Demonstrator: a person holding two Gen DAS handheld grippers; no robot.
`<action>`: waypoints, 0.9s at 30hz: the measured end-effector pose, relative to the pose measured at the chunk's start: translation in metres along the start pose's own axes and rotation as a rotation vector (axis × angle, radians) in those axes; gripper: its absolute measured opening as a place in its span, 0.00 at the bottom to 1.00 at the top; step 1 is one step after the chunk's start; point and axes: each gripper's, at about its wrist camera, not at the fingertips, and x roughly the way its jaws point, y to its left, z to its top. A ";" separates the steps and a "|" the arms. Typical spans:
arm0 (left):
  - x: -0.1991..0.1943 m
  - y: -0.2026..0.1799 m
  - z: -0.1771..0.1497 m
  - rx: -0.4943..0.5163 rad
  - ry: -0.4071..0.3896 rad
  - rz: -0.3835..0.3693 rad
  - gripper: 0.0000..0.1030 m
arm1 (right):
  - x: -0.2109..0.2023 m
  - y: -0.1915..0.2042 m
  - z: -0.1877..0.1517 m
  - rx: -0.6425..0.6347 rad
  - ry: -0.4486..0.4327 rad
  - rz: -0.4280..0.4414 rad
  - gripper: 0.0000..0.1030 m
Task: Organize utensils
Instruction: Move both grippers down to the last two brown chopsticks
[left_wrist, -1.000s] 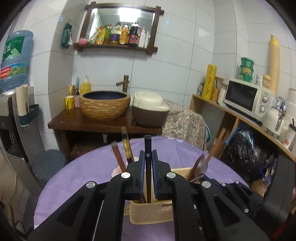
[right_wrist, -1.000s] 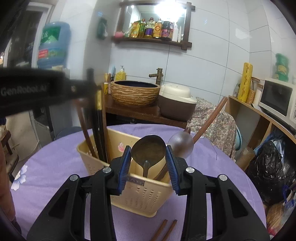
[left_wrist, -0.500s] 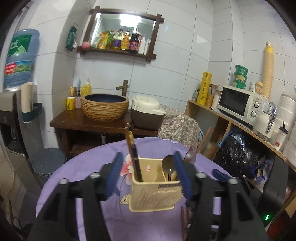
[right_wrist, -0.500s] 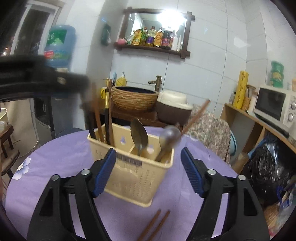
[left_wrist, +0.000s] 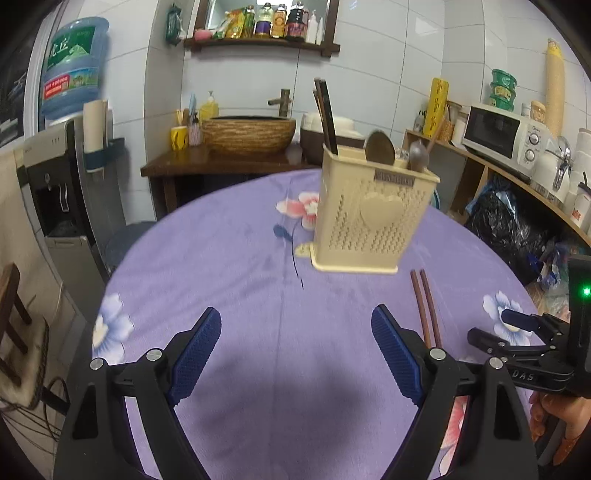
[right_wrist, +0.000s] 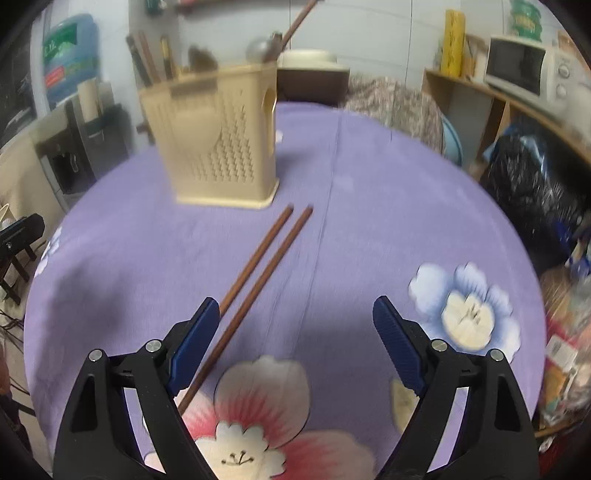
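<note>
Cream plastic utensil holder stands on the purple floral tablecloth, with chopsticks and spoons inside. Two brown chopsticks lie just beside it. Both the left gripper and right gripper have just spread wide, nothing between them.

Lilac tablecloth printed with pink, white and pale-blue flowers; cream perforated utensil caddy (raised heart on its front); reddish-brown chopsticks; black grippers with ribbed blue pads; white microwave.
</note>
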 end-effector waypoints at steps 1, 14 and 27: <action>0.000 -0.002 -0.004 0.003 0.005 0.005 0.80 | 0.002 0.006 -0.006 -0.008 0.015 0.005 0.82; 0.000 -0.015 -0.030 0.029 0.046 0.001 0.81 | 0.019 0.035 -0.020 -0.079 0.101 -0.090 0.82; 0.004 -0.027 -0.037 0.059 0.069 0.002 0.82 | 0.026 0.035 -0.024 -0.121 0.148 -0.100 0.82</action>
